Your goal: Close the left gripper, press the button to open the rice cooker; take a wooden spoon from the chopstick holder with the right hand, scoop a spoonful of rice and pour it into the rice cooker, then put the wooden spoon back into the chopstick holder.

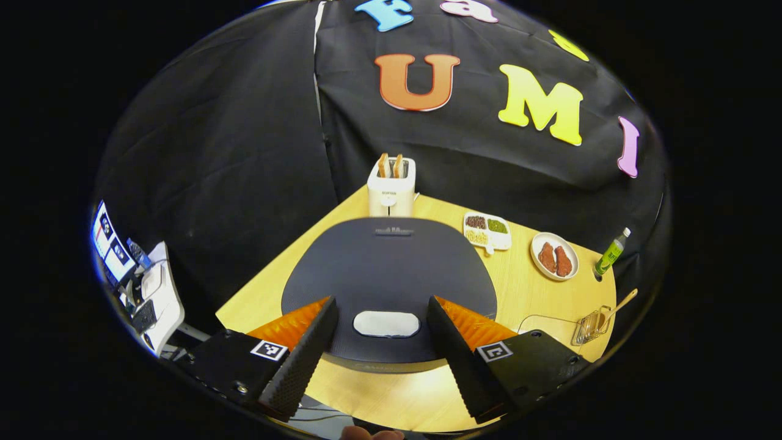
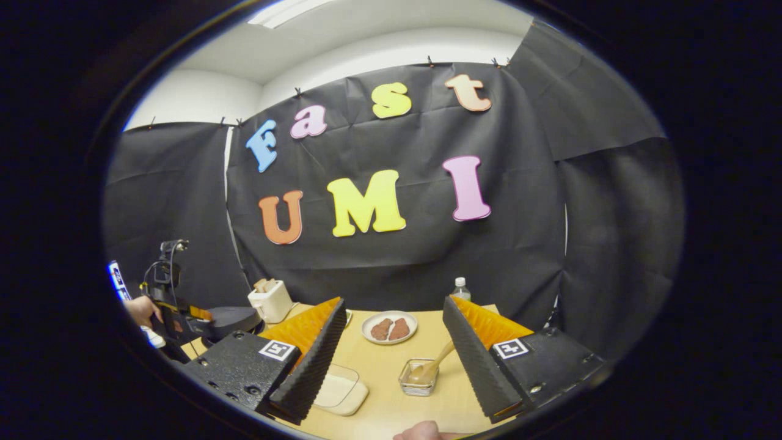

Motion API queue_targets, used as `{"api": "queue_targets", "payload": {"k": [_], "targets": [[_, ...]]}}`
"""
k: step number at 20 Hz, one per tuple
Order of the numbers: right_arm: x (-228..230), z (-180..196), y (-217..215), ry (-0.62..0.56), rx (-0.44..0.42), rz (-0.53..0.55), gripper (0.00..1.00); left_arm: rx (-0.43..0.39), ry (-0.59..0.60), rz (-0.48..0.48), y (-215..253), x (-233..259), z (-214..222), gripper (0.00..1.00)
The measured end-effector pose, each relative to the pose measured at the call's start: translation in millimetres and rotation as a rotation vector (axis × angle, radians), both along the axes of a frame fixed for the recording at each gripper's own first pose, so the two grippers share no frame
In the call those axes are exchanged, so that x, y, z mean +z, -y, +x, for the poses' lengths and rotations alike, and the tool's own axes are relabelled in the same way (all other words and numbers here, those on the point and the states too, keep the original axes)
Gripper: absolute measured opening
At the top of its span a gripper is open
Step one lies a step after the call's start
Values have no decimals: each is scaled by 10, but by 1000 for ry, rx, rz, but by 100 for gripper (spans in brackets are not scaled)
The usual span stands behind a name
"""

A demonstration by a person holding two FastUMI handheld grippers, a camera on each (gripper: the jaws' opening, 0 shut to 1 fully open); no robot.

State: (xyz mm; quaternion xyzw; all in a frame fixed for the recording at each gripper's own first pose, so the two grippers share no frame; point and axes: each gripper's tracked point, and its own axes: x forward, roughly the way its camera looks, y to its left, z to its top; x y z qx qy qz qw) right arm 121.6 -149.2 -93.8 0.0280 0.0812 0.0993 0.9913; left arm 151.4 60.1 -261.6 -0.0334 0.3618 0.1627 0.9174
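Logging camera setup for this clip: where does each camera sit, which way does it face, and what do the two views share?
Left gripper view: rides on the left gripper, angled down over the closed rice cooker; its open fingers flank the white button.
Right gripper view: rides on the right gripper, looking level across the table to the booth wall; open fingers frame the chopstick holder and wooden spoon.
Shared: rice cooker, toaster, meat plate.
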Motion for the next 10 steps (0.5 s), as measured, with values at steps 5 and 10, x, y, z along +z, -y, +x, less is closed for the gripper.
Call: {"api": "queue_targets", "payload": {"k": [5, 10], "targets": [[-21, -14, -193, 0, 56, -1, 99, 20, -37, -21, 48, -236, -64, 98], [-47, -22, -272, -1, 81, 26, 100, -14, -56, -46, 73, -304, -132, 98]]}}
